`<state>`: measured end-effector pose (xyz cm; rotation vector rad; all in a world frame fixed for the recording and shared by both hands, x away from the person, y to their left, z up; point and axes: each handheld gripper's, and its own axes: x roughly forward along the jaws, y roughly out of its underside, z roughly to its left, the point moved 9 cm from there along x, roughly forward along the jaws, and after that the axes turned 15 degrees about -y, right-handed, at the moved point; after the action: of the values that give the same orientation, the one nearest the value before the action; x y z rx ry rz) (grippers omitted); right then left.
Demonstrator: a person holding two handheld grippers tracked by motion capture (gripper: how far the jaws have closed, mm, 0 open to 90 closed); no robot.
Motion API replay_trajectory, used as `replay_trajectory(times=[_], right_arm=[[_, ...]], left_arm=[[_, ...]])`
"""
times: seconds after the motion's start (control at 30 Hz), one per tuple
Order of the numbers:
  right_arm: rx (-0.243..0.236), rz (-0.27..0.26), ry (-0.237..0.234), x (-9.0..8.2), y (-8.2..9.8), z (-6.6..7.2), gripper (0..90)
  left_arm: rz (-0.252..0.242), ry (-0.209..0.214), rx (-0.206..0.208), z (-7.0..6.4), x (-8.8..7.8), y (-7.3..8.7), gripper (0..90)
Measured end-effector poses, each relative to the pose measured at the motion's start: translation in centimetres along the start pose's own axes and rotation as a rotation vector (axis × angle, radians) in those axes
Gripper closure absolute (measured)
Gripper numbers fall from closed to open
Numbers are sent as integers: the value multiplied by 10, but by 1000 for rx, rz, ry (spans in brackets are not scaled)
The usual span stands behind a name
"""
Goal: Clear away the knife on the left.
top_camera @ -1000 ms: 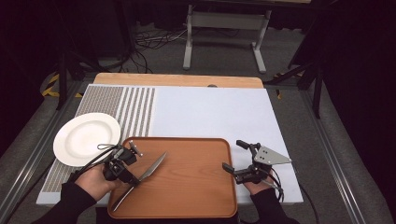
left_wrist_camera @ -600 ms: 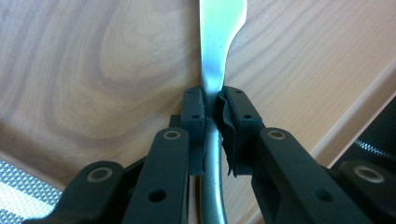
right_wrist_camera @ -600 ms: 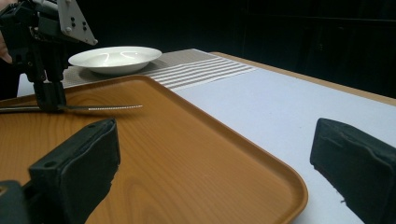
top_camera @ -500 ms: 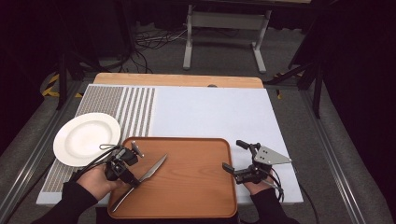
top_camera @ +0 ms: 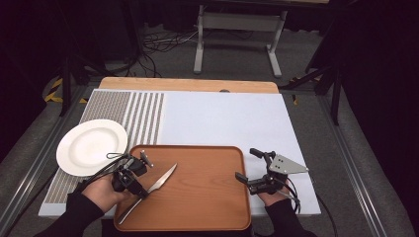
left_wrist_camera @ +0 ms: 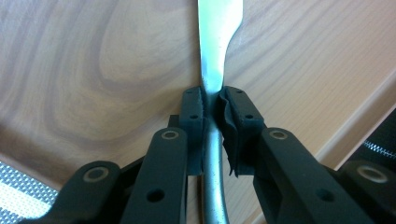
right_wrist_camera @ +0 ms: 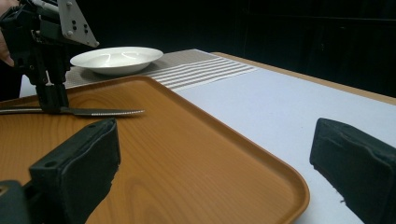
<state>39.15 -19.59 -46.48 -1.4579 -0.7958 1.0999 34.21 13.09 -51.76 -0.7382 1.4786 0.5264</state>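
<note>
On the near left of the tray (top_camera: 197,207), as the high view shows it, the left gripper (top_camera: 132,174) stands over the knife (top_camera: 150,189) and clamps it at the neck where handle meets blade. The knife lies slantwise, blade tip toward the tray's middle, handle end toward the near left rim. Set against the two earlier high views, its slant and place look unchanged, and both hands sit where they were. The white plate (top_camera: 89,146) rests on the striped mat (top_camera: 143,111), just beyond the tray's left corner. The right gripper (top_camera: 254,170) hovers at the tray's right edge, jaws spread wide, holding nothing.

Left gripper view: the two black jaws are drawn in narrow, and the pads (left_wrist_camera: 232,116) press on both sides of the steel neck of the knife (left_wrist_camera: 215,70). The blade runs away over the wood grain. Judgement: the grasp is made but no lift has begun; the pause suggests the grip is being settled before the knife is raised.

Right gripper view: its own jaws stand far apart and empty above the tray (right_wrist_camera: 243,154). Across the tray the left gripper (right_wrist_camera: 52,100) pins the knife (right_wrist_camera: 107,112) level at the tray's surface, with the plate (right_wrist_camera: 116,58) behind. Judgement: the plate is the likely place to set it down.
</note>
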Motion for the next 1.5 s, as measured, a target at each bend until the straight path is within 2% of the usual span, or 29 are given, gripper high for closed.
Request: replay_trajectory(times=[0.13,0.17,0.3,0.33,0.37,0.4,0.43,0.5,0.57,0.63,0.7,0.8,0.93,0.97,1.0,1.07,1.1,1.17,1.23,1.3,1.33,1.37,1.5], right_arm=[[0,0,-1,0,0,0,24],[0,0,-2,0,0,0,24],[0,-1,-2,0,0,0,24],[0,-1,-2,0,0,0,24],[0,-1,-2,0,0,0,24],[0,-1,-2,0,0,0,24],[0,-2,-2,0,0,0,24],[2,-3,-3,0,0,0,24],[0,-2,-2,0,0,0,24],[-1,-2,-1,0,0,0,24],[0,-2,-2,0,0,0,24],[1,-3,-3,0,0,0,24],[2,-7,-4,0,-1,0,24],[1,-6,-4,0,-1,0,24],[1,-6,-6,0,-1,0,24],[1,-5,-5,0,0,0,24],[1,-5,-6,0,0,0,24],[1,-6,-7,0,0,0,24],[2,-7,-7,0,0,0,24],[2,-7,-6,0,0,0,24],[3,-6,-7,0,0,0,24],[3,-6,-7,0,0,0,24],[4,-6,-6,0,0,0,25]], left_arm=[[-18,-16,-1,3,-4,-1,673],[-26,-2,-1,2,-5,-1,632],[-57,7,9,1,-8,-3,449],[-90,4,21,1,-10,-5,402],[-90,4,21,1,-10,-5,363],[-140,0,47,1,-12,-8,363],[-163,5,58,0,-13,-9,294],[-204,27,66,-2,-16,-11,234],[-237,-4,104,-1,-17,-12,208],[-260,-15,122,-2,-17,-13,211],[-295,-28,155,-2,-18,-15,227],[-321,-46,210,-3,-20,-16,269],[-370,-34,275,-8,-24,-17,407],[-398,-23,274,-10,-26,-19,459],[-415,-30,286,-11,-27,-20,522],[-443,-62,333,-11,-29,-20,625],[-459,-67,372,-12,-29,-20,677],[-482,-66,411,-14,-30,-20,786],[-504,-67,469,-16,-31,-19,856],[-508,-64,501,-16,-29,-19,895],[-506,-74,540,-16,-27,-18,900],[-506,-74,540,-16,-27,-18,900],[-474,-68,601,-17,-18,-16,900]])
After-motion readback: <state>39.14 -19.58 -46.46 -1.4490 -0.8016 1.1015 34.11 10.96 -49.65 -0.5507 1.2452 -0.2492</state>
